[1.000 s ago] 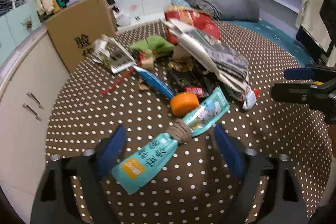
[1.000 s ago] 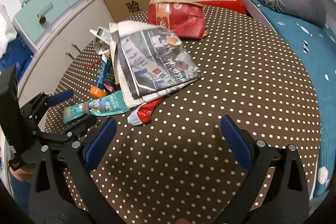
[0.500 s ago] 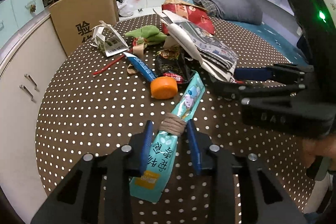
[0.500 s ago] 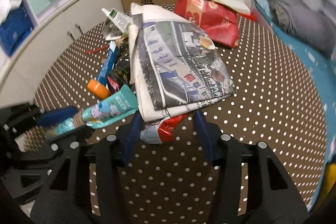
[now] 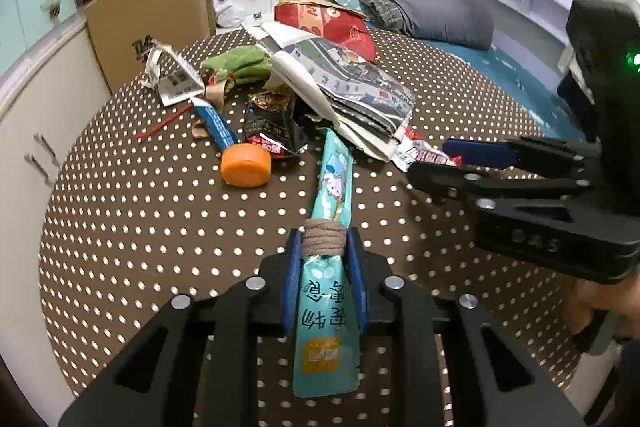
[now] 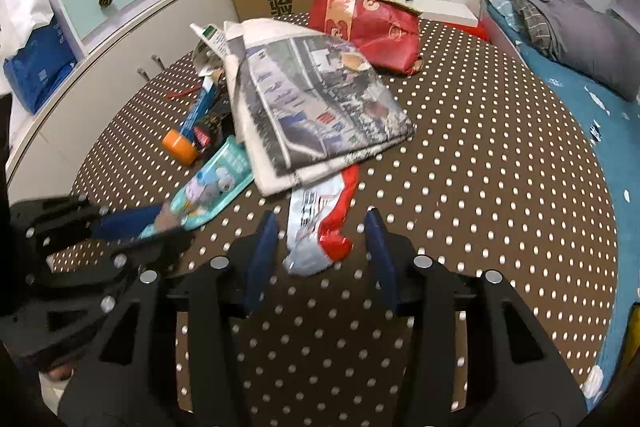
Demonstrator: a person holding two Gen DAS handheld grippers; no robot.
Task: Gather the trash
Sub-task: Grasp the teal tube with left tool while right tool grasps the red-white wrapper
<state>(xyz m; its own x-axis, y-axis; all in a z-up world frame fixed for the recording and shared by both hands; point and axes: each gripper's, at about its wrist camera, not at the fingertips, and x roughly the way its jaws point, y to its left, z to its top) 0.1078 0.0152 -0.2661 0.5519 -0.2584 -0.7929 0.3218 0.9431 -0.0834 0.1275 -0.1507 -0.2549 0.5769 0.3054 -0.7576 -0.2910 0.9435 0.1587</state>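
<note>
A long teal snack wrapper (image 5: pixel 332 179), bound at its middle with brown cord (image 5: pixel 323 237), lies on the polka-dot table. My left gripper (image 5: pixel 323 255) is closing on it, its blue pads pressing the cord from both sides. A red-and-white wrapper (image 6: pixel 320 219) pokes out from under the folded newspaper (image 6: pixel 320 107). My right gripper (image 6: pixel 320 231) straddles its near end with gaps on both sides. The left wrist view shows that right gripper (image 5: pixel 430 161) from the side, at the same red-and-white wrapper (image 5: pixel 424 153). The left gripper (image 6: pixel 152 227) is blurred in the right wrist view, on the teal wrapper (image 6: pixel 216 187).
Behind lie an orange cap (image 5: pixel 246 165), a black snack packet (image 5: pixel 272 125), a green cloth (image 5: pixel 240 65) and a red bag (image 6: pixel 372 27). A cardboard box (image 5: pixel 148 15) and cabinets stand left, a bed (image 6: pixel 580 99) right. Bare tablecloth (image 6: pixel 480 207) spreads to the right.
Both grippers narrowed from wide open. The left pads came in onto the teal wrapper's cord. The right gripper moved up to the red-and-white wrapper, which now sits between its fingers.
</note>
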